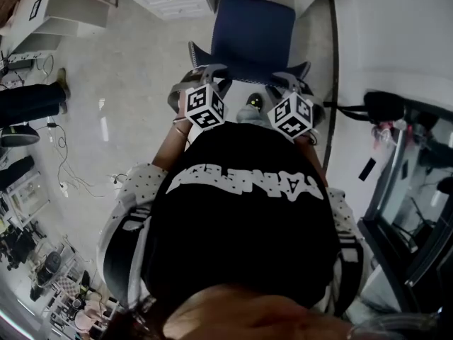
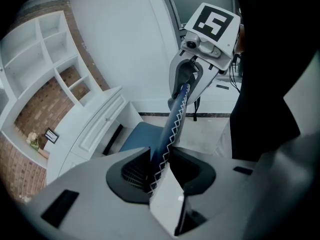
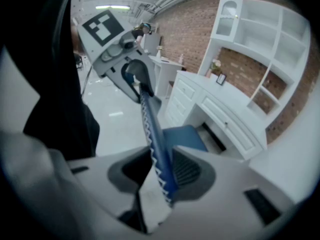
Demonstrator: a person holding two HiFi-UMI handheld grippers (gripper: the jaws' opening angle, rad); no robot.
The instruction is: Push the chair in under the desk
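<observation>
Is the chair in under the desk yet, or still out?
Out, mostly: the blue seat lies nearly all in the open, in front of the white desk, not beneath it.

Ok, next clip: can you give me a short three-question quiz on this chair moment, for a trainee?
1. True or false: the left gripper and the right gripper are both shut on the top edge of the chair backrest.
2. Multiple choice: what colour is the chair seat? A red, B blue, C green.
3. Short answer: in the head view, is the chair seat fully under the desk?

Key: 1 true. 2 B. 3 no, most of the seat shows out in front of the desk.
</observation>
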